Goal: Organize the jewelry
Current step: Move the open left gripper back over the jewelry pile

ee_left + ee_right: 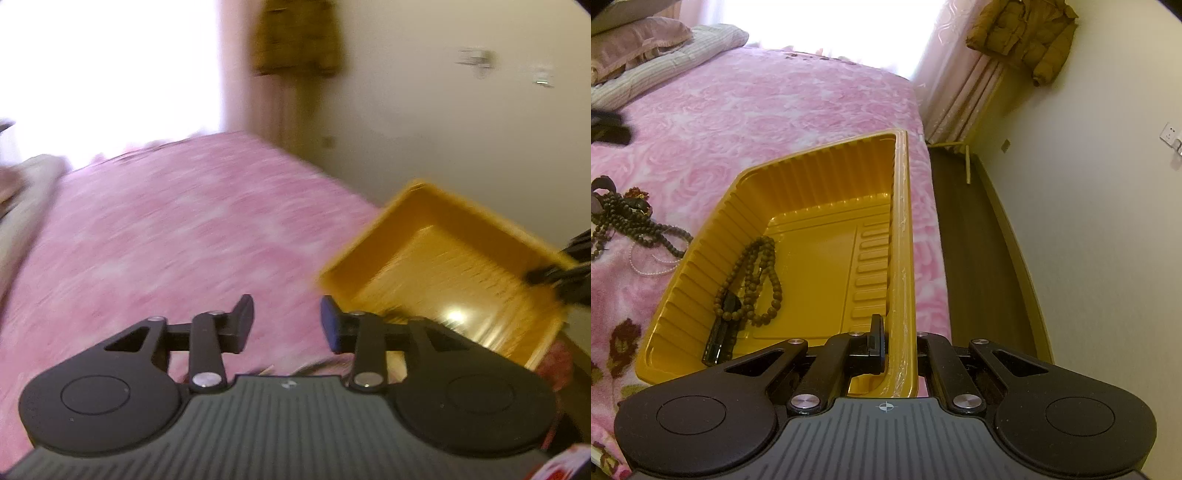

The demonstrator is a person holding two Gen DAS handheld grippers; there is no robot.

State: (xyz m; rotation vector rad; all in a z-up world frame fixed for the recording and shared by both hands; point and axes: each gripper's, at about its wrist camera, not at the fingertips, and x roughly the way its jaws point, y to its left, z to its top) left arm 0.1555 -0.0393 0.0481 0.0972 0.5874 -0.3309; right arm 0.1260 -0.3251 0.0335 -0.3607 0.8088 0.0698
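Note:
A yellow plastic tray [812,192] lies on the pink bedspread; it also shows in the blurred left wrist view [369,243]. My right gripper [899,341] is shut on the tray's right wall, one finger inside and one outside. A brown bead necklace [753,277] and a dark rectangular item [722,338] lie in the tray. More dark bead strands [631,221] and a thin pearl strand [650,264] lie on the bed left of the tray. My left gripper [287,325] is open and empty above the bed, left of the tray.
The pink bedspread [757,107] ends at its right edge beside a dark floor strip [975,240] and a cream wall. Pillows and folded bedding [646,51] lie at the far left. A brown jacket [1023,33] hangs by the curtain.

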